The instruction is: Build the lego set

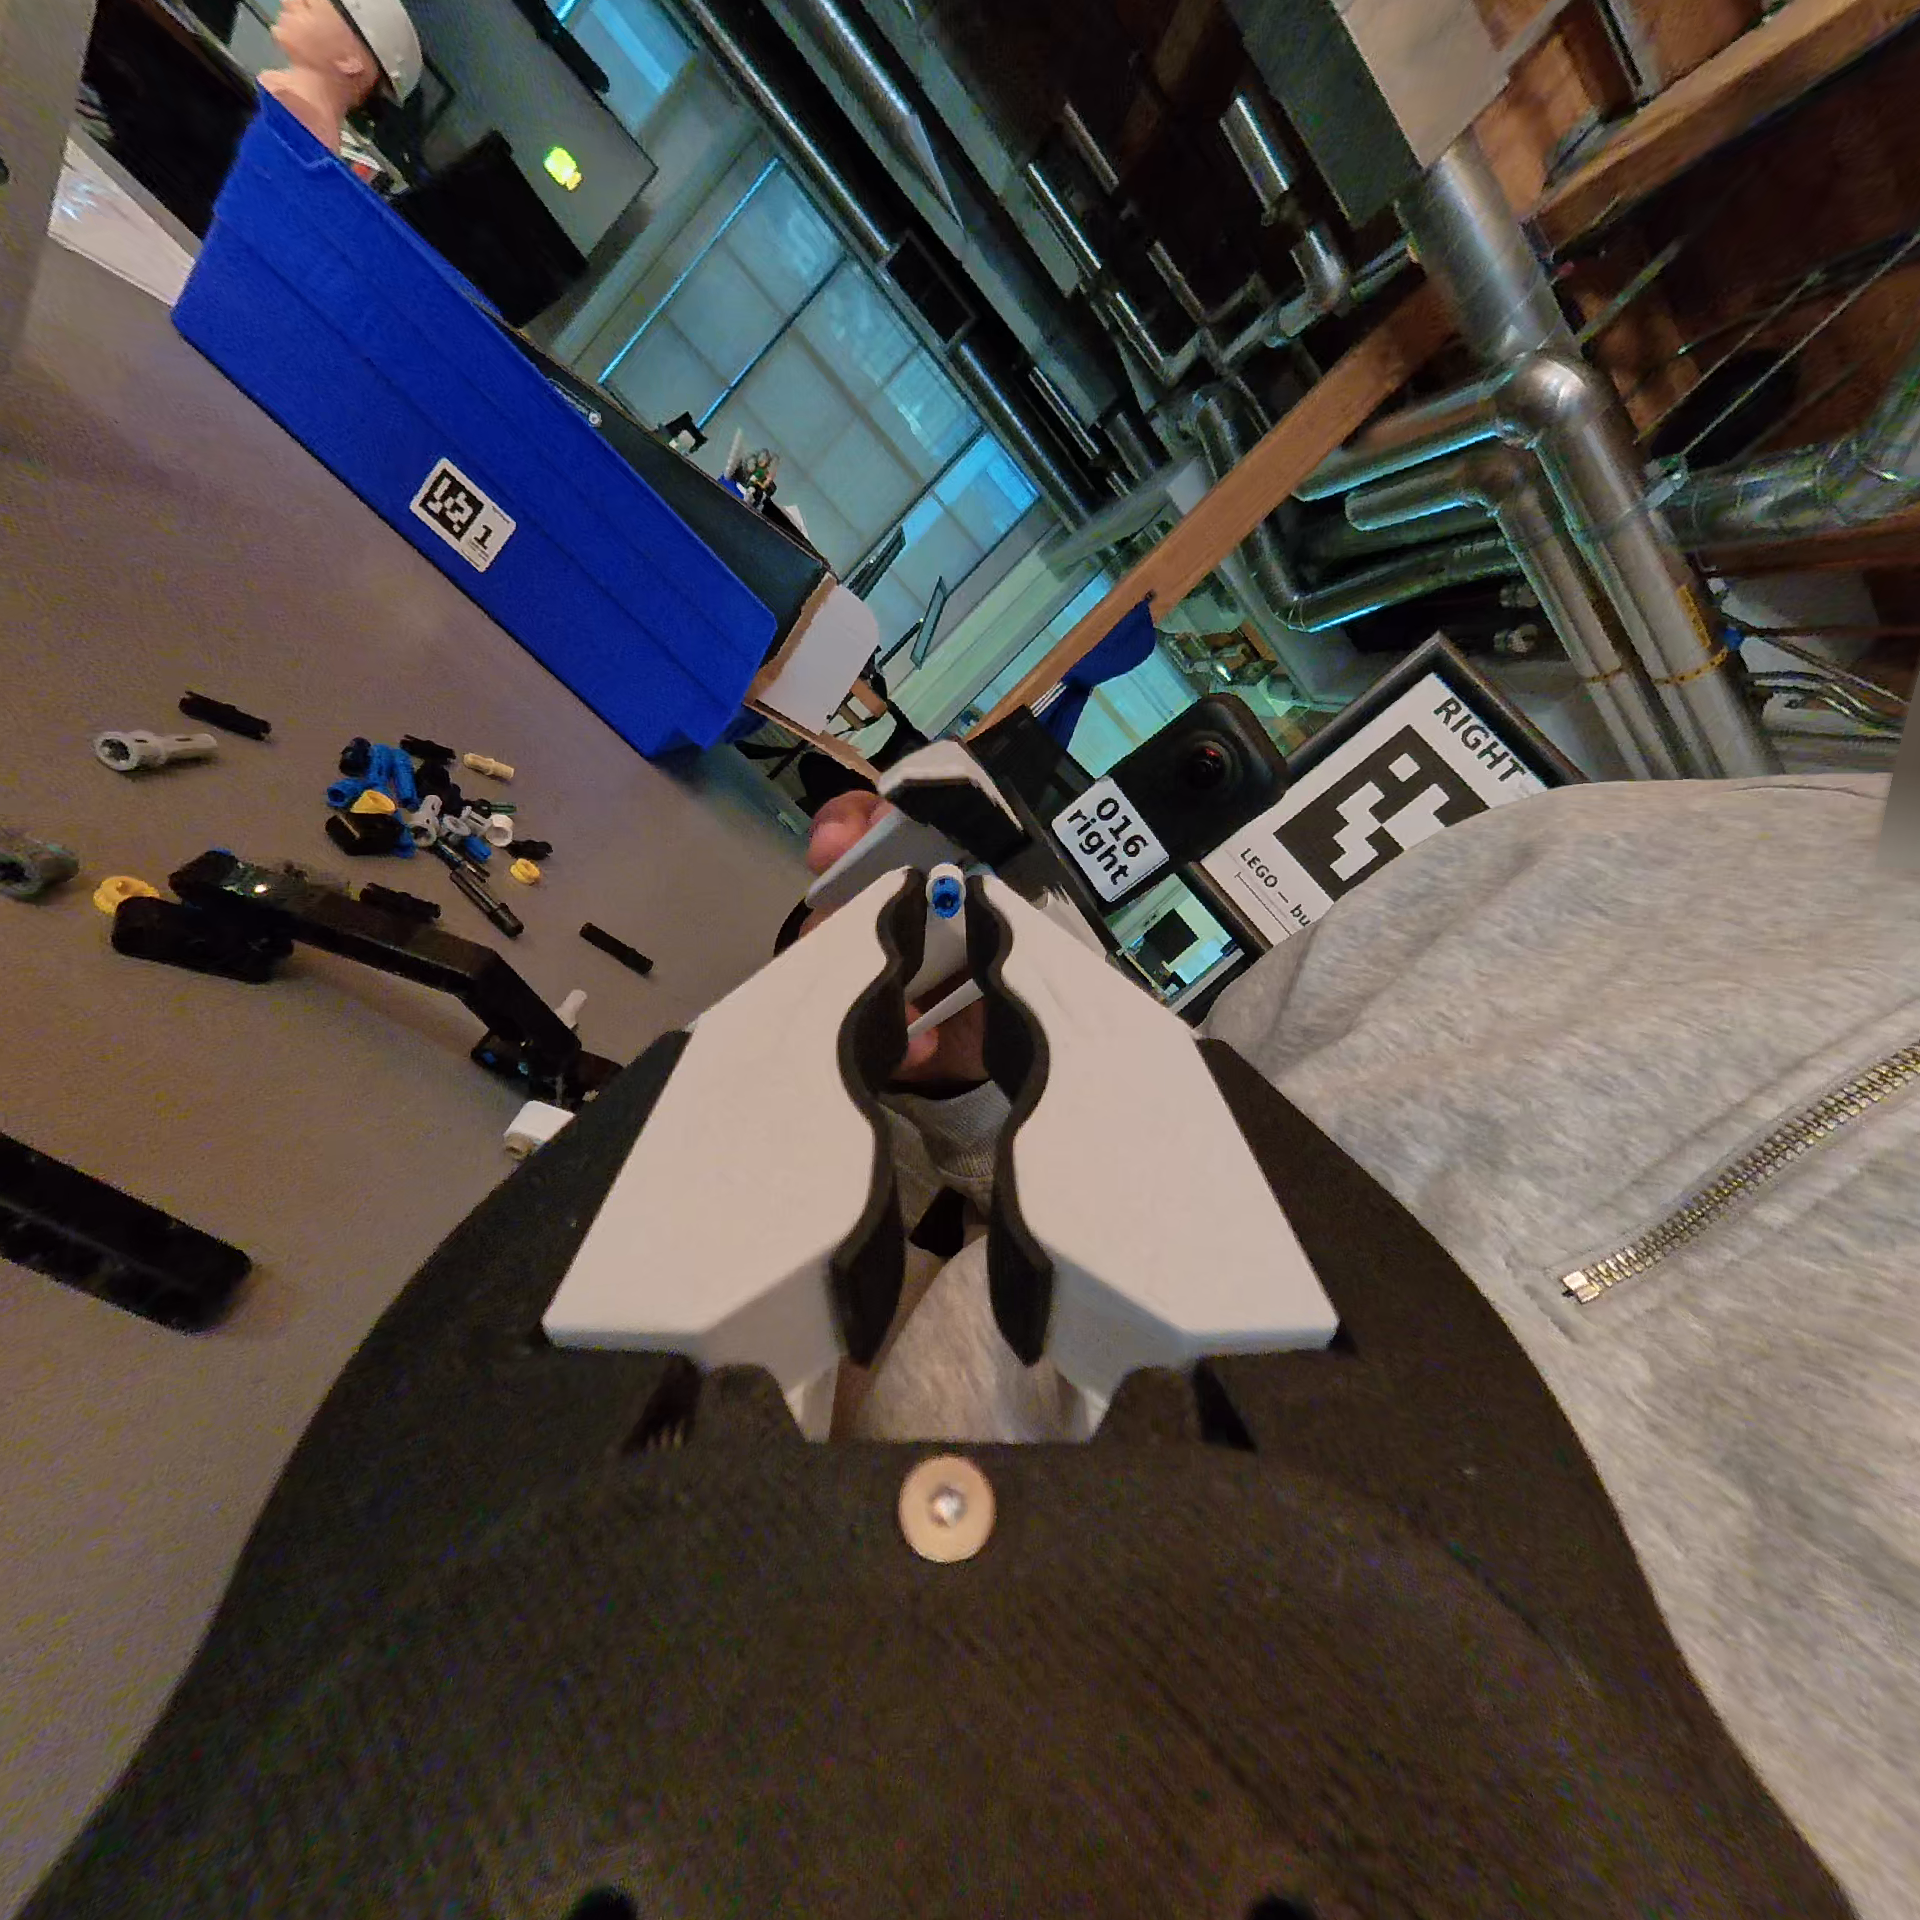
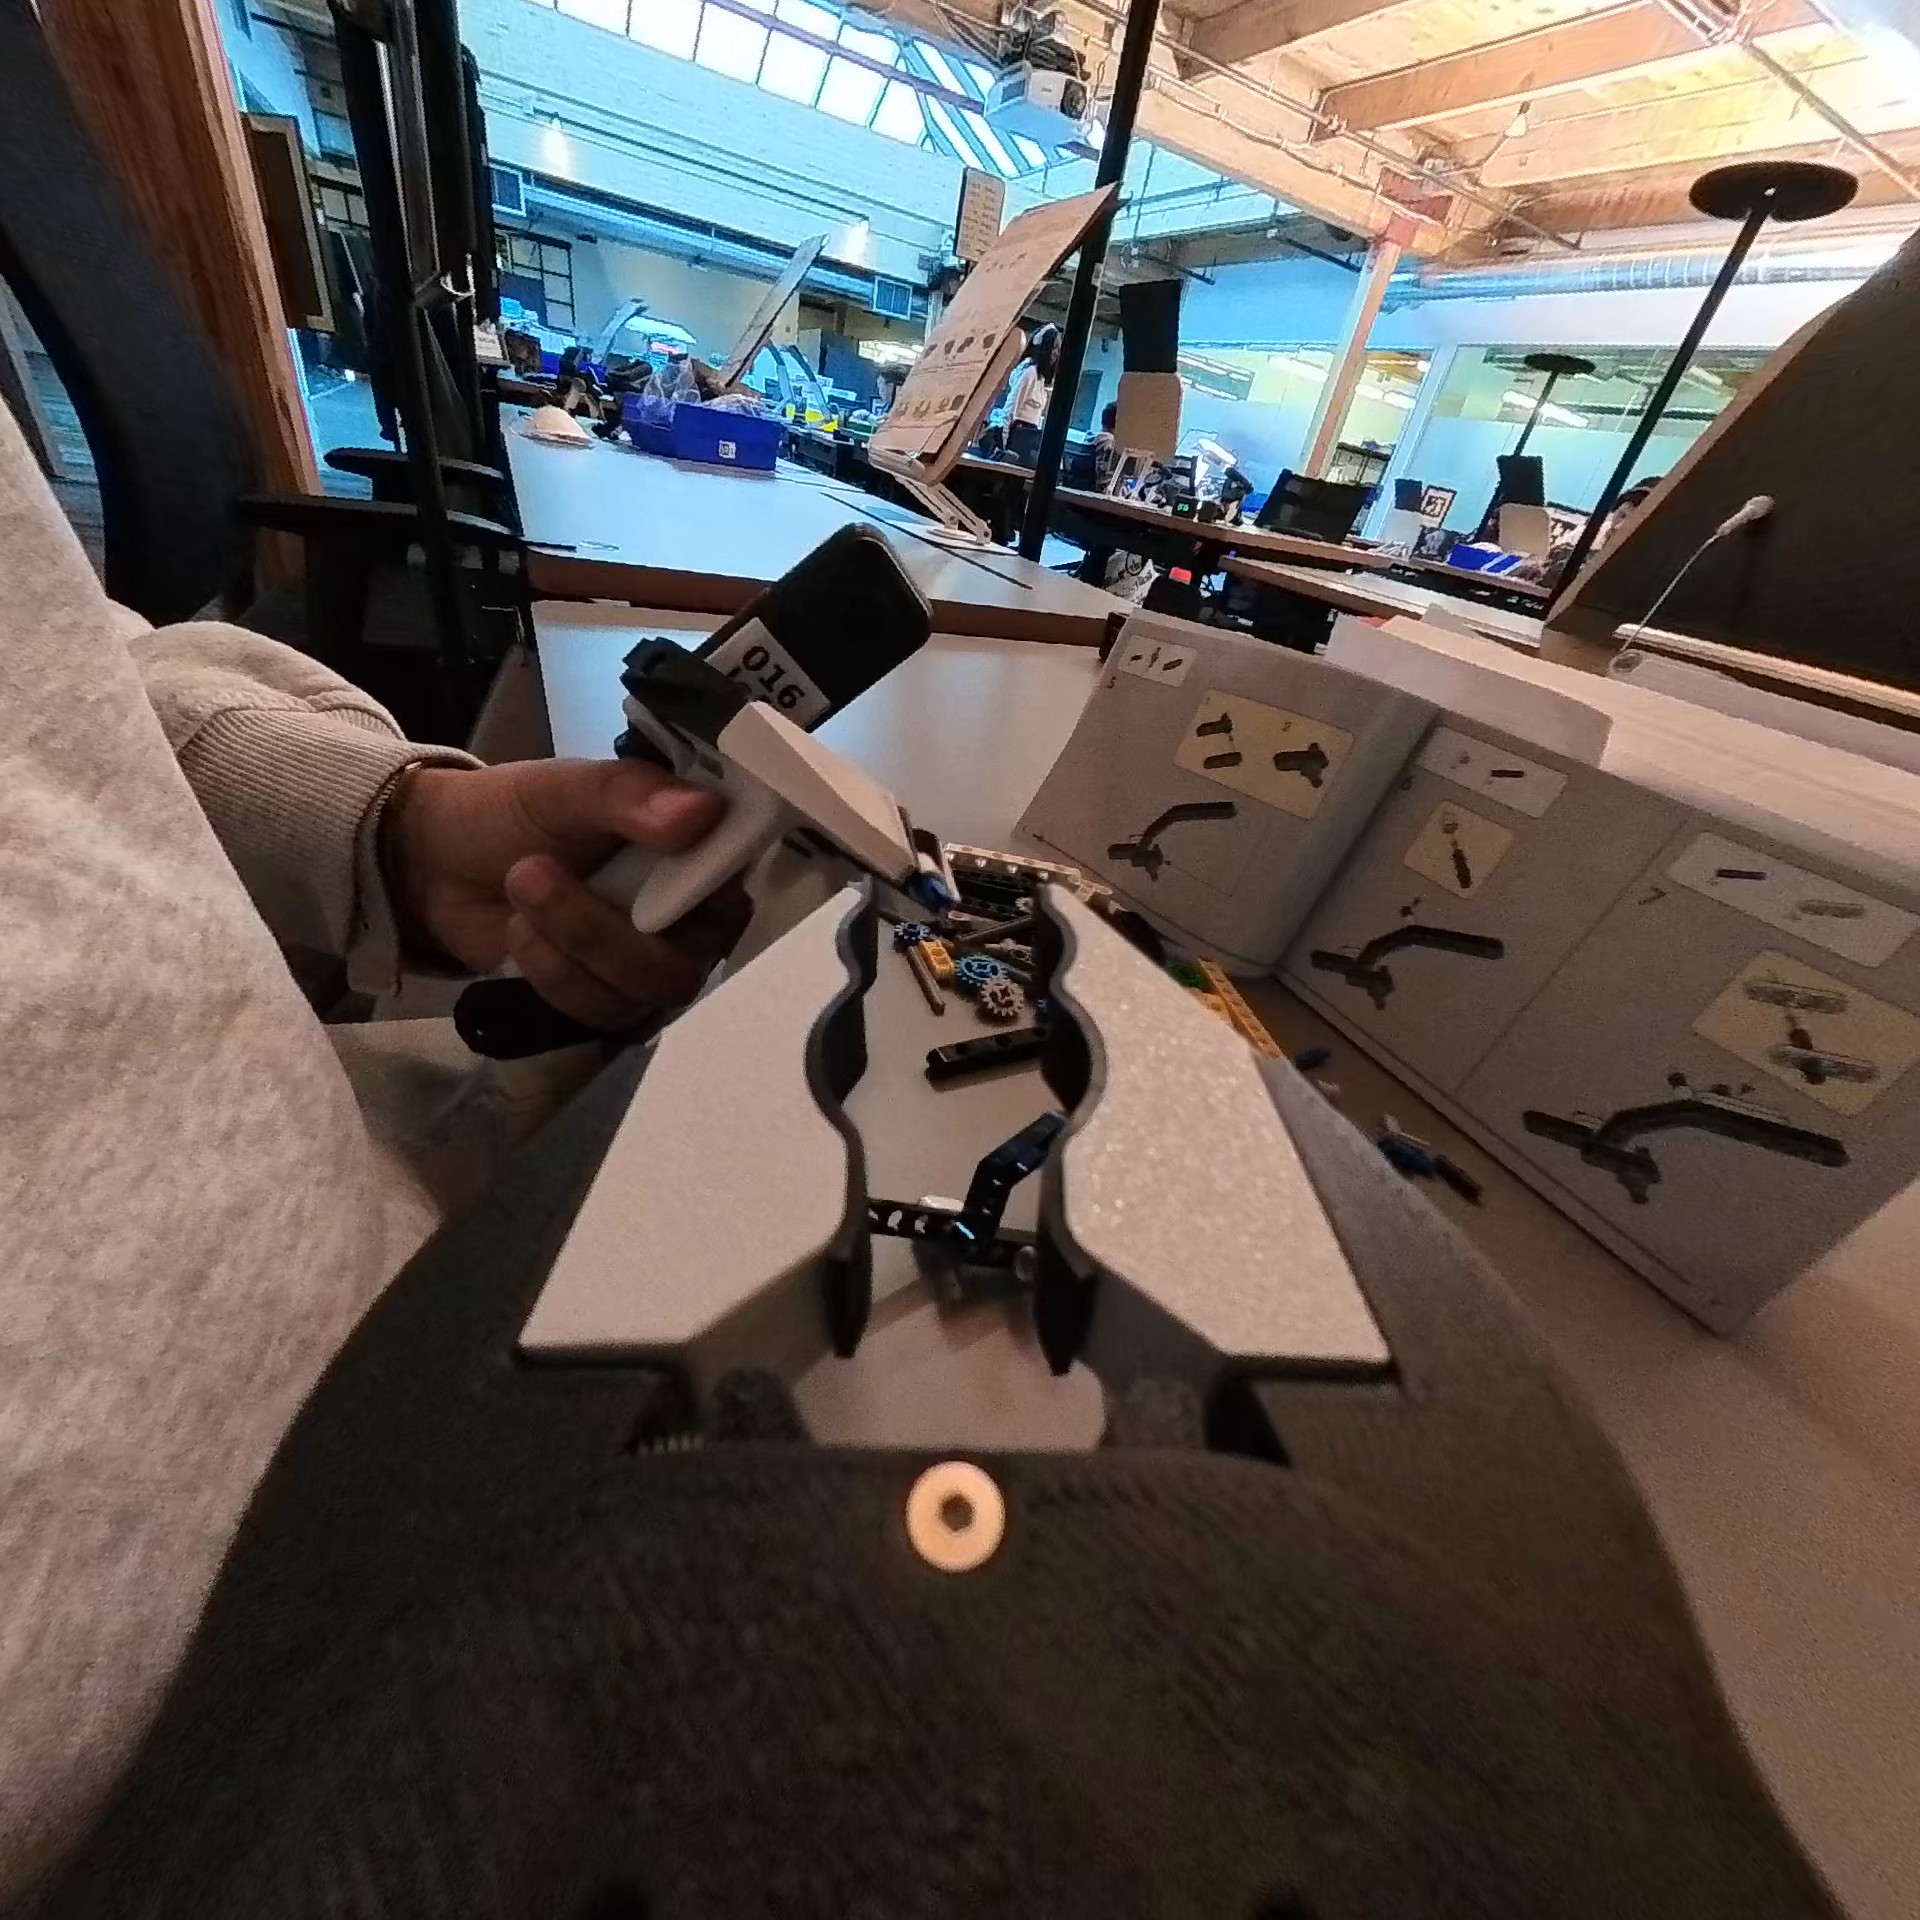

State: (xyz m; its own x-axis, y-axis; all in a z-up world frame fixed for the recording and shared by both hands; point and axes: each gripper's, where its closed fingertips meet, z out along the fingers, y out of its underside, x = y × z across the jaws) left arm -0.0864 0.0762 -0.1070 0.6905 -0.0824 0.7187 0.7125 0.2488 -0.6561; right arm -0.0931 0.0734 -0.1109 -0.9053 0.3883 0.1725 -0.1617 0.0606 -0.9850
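Two hand-held grippers, raised above a grey worktop [image 1: 312, 1143]: the left gripper [image 1: 943, 904] has its fingers nearly pressed together, pinching a small blue pin [image 1: 943, 896] at the tips, while the right gripper [image 2: 951, 914] has its fingers spread, holding nothing, its tips close to that pin. Loose lego pieces [image 1: 436, 805] lie scattered on the worktop near a partly built black lego assembly [image 1: 353, 930], with a blue bin [image 1: 468, 457] behind them; an open instruction booklet [image 2: 1455, 935] stands propped beside more lego parts [image 2: 982, 977].
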